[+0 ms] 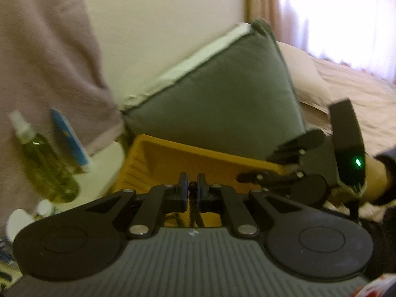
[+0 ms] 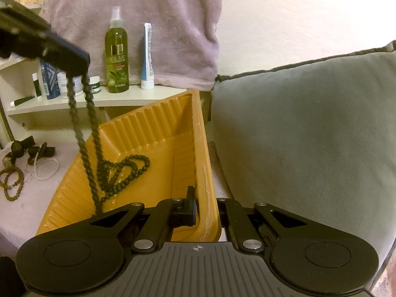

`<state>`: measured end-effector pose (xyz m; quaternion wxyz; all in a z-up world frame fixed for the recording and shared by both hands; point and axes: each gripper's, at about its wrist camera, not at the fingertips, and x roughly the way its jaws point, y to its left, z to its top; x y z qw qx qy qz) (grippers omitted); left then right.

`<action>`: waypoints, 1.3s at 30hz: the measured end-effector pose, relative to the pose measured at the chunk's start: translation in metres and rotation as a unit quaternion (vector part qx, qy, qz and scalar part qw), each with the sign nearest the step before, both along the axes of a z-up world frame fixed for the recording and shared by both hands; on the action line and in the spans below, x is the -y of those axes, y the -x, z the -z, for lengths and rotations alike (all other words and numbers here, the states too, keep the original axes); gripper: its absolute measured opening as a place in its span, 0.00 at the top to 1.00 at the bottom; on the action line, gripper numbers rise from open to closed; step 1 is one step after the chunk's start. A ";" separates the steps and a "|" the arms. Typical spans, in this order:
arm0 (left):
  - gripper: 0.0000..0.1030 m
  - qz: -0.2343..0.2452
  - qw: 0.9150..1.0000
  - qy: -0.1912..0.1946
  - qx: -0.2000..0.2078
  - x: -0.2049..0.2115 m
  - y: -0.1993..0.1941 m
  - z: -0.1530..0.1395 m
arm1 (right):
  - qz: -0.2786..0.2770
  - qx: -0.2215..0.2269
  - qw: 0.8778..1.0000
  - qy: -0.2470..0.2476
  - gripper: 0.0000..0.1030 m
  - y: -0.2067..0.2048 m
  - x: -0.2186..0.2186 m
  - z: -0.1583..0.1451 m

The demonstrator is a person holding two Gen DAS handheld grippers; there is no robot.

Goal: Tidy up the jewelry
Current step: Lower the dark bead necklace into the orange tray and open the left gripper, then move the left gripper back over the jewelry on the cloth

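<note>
Right hand-held gripper (image 2: pixel 206 208) clenched on the near rim of the yellow tray (image 2: pixel 158 133), grey cushion (image 2: pixel 302 128) to its right, left hand-held gripper (image 1: pixel 191 190) pinching a black bead necklace (image 2: pixel 118 170) trailing into the tray, green spray bottle (image 2: pixel 116 57) labelled "OLIVE" on the shelf (image 2: pixel 81 102) beyond.

You have one yellow tray (image 2: pixel 158 133) ahead of your right gripper (image 2: pixel 205 210), with one black bead necklace (image 2: pixel 118 173) trailing into it from your left gripper (image 2: pixel 76 74). Left of the tray lie perhaps three more pieces: one brown bead strand (image 2: pixel 12 180), one white pearl strand (image 2: pixel 45 170), and a dark cluster (image 2: pixel 29 148) you cannot count clearly. Beyond the tray stand one green spray bottle (image 2: pixel 116 49), one blue-white tube (image 2: pixel 147 57), and one grey cushion (image 2: pixel 309 136) to the right.
</note>
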<state>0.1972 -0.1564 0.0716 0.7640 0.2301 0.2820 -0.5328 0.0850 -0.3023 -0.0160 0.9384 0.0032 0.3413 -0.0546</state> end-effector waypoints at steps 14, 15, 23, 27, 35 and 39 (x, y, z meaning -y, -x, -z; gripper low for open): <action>0.94 0.037 0.998 -0.045 -0.041 0.006 -0.005 0.043 | 0.003 -0.005 1.000 0.001 0.96 -0.004 -0.002 0.003; 0.94 0.037 0.997 -0.045 -0.042 0.006 -0.005 0.044 | 0.003 -0.005 1.000 0.001 0.96 -0.004 -0.002 0.003; 0.93 0.041 0.996 -0.055 -0.049 0.010 -0.005 0.054 | 0.005 -0.007 1.000 0.000 0.96 -0.004 -0.002 0.004; 0.84 0.031 0.997 -0.054 -0.053 0.009 -0.007 0.057 | 0.005 -0.007 1.000 0.001 0.96 -0.005 -0.002 0.004; 0.72 -0.018 0.999 -0.018 -0.043 -0.009 -0.015 0.044 | 0.005 -0.007 1.000 0.000 0.96 -0.005 -0.002 0.004; 0.70 -0.080 0.996 0.029 -0.026 -0.037 -0.018 0.028 | 0.005 -0.007 1.000 0.000 0.96 -0.004 -0.002 0.005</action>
